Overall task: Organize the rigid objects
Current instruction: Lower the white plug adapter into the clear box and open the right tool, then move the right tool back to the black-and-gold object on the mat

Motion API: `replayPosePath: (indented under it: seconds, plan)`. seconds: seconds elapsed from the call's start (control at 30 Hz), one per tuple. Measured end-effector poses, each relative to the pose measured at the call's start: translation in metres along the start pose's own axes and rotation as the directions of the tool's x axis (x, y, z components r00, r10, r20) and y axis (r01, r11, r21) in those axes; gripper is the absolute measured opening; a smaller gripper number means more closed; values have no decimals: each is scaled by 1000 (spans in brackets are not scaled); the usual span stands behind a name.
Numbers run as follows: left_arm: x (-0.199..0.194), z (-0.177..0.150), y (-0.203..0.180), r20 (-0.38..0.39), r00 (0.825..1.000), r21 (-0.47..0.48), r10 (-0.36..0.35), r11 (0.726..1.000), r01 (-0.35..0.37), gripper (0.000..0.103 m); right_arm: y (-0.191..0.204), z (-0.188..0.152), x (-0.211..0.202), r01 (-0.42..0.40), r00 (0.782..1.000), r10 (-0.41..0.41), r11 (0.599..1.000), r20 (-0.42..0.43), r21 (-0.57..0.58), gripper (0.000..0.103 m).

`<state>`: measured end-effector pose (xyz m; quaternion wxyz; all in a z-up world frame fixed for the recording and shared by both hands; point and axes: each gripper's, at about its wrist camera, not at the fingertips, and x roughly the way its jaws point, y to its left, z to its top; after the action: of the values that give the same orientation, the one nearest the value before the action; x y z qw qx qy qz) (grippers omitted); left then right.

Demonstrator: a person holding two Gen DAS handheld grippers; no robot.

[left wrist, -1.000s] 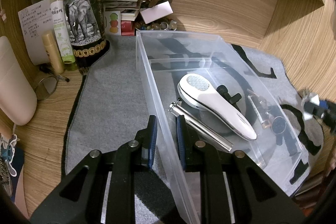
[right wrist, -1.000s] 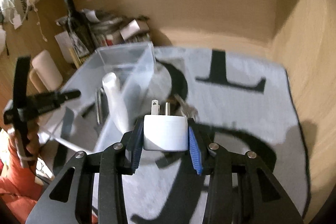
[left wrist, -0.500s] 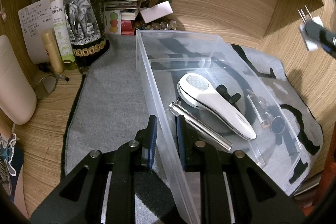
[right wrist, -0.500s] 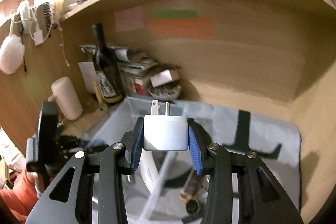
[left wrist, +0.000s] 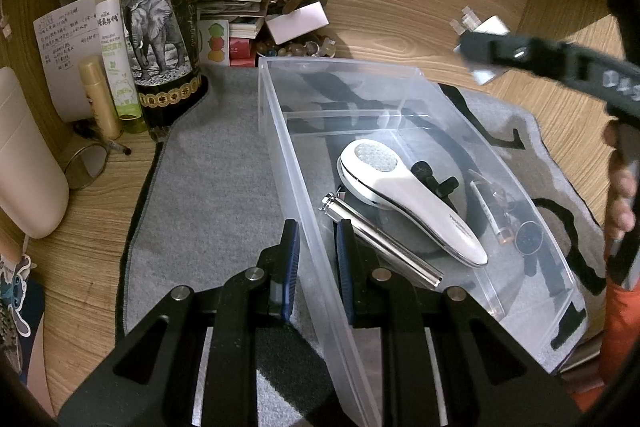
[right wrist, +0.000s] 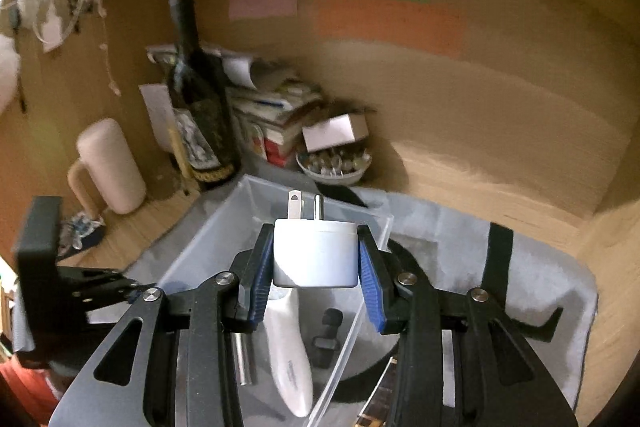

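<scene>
bin (left wrist: pixel 400 95) is your landmark: your left gripper (left wrist: pixel 316 255) stays nearly closed on its near-left wall, one pad outside and one inside, steadying it. inside the bin lie a steel tube (left wrist: pixel 380 247), a white handheld device (left wrist: pixel 408 199) and a small black piece (left wrist: pixel 436 179), with a watch (left wrist: pixel 520 231) by the right wall. your right gripper (right wrist: pixel 316 263), clamped on the white plug adapter (right wrist: pixel 316 253), has risen from the mat right of the bin to hover above it, so the drop seems next. behind the bin's left corner stands a wine bottle (left wrist: pixel 160 23); only the bin's right wall (right wrist: pixel 348 339) lies near your path.
</scene>
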<state>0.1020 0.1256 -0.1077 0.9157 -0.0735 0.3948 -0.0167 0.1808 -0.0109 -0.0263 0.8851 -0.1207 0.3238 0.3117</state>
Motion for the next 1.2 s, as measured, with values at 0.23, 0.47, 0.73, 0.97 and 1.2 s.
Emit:
replayPosePath:
  seconds: [0.23, 0.47, 0.73, 0.97, 1.2]
  plan:
    - [0, 0, 0, 0, 1000, 3, 1, 1000, -1, 18, -3, -7, 38, 1, 993, -3, 1000, -114, -19, 36]
    - [0, 0, -1, 0, 1000, 2, 1, 1000, -1, 18, 3, -14, 67, -5, 979, -7, 998, -202, -61, 36]
    - [0, -1, -1, 1, 1000, 3, 2, 1000, -2, 18, 7, -19, 81, -22, 963, -1, 996, -269, -84, 36]
    - [0, -1, -1, 0, 1000, 4, 2, 1000, -2, 18, 8, -20, 83, -11, 961, -19, 994, -276, -109, 39]
    - [0, -1, -1, 0, 1000, 5, 3, 1000, -3, 18, 5, -16, 64, 4, 976, -26, 994, -216, -105, 70]
